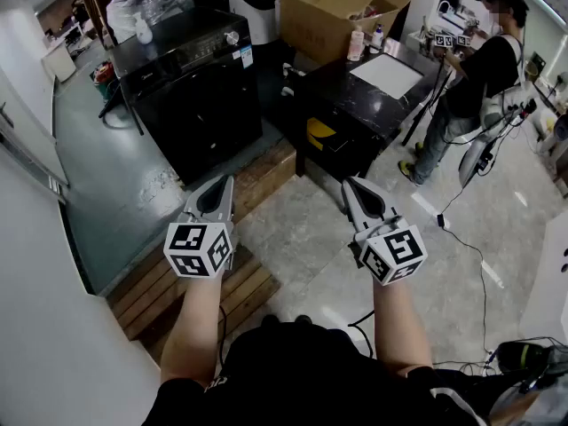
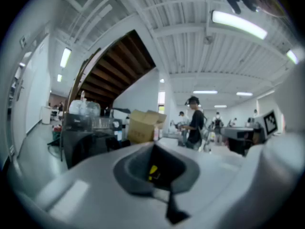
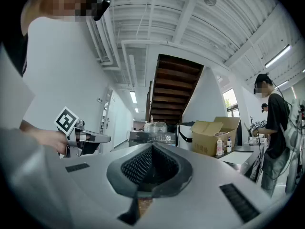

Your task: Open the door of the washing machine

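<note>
Grey tile floor (image 1: 302,229), wooden pallet (image 1: 253,287), black washing machine (image 1: 200,96)

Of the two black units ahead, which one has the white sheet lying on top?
The black table on the right, near the cardboard box. The washing machine to its left carries a clear plastic bag instead.

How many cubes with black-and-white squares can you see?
4. One cube on the left tool, one on the right tool, two cubes by the standing person at the black table. More may be hidden.
</note>
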`<state>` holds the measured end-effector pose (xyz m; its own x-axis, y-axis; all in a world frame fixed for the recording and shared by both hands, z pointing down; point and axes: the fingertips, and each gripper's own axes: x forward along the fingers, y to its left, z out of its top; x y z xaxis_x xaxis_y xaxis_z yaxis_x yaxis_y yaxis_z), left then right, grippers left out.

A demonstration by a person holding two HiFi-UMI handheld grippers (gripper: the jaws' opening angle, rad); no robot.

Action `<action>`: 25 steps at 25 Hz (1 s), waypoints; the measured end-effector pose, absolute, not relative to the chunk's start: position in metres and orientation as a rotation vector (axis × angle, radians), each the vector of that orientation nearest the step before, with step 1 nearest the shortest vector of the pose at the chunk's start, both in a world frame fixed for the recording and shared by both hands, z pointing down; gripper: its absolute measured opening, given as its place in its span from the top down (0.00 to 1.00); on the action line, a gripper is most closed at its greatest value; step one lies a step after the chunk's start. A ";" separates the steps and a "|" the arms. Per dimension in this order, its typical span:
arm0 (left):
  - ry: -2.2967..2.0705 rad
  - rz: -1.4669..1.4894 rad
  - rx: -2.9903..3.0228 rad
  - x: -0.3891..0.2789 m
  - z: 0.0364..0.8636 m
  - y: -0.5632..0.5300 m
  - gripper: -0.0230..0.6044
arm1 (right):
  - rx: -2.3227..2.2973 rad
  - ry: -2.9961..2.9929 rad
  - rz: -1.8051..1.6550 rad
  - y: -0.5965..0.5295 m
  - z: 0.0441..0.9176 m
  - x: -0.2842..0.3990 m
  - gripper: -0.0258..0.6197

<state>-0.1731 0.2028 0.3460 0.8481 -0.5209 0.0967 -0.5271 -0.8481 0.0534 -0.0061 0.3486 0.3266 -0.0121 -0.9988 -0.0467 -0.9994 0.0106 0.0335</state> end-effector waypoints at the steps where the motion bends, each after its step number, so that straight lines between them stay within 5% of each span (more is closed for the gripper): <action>1: -0.832 0.121 2.947 -0.170 0.346 0.204 0.95 | -2.199 2.225 0.087 0.350 0.327 -0.004 0.97; 25: -0.752 0.114 2.919 -0.116 0.367 0.217 0.95 | -2.158 2.228 -0.058 0.375 0.347 0.035 0.97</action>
